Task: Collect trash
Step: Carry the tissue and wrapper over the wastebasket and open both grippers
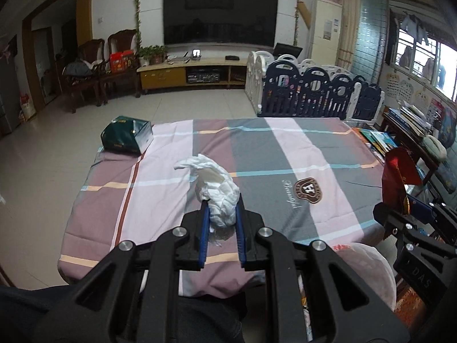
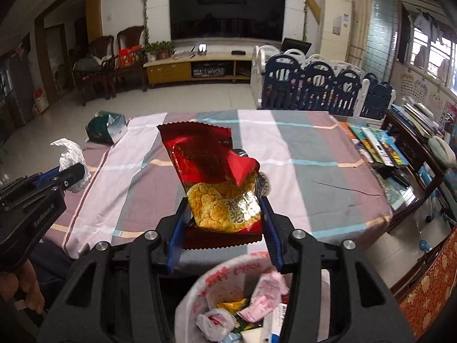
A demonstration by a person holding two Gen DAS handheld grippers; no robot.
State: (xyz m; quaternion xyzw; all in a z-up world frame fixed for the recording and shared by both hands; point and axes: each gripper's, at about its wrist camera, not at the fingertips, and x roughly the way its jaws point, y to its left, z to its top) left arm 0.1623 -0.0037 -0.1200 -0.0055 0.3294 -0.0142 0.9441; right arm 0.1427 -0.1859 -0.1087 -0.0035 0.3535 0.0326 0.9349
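Left claw (image 1: 222,210) clenched a soft, light tissue wad (image 1: 216,193); right claw (image 2: 224,214) pinched a crinkly, slippery snack bag (image 2: 212,183) low, above the bin (image 2: 197,291) by the table's (image 2: 300,171) near edge.

A home living room: a wall television (image 1: 220,15) over a low cabinet (image 1: 191,74), wooden chairs (image 1: 121,63), a baby playpen (image 1: 320,91).

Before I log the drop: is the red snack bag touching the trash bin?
Apart. The right wrist view shows the snack bag clamped in the right claw, with cloth showing between it and the bin rim.
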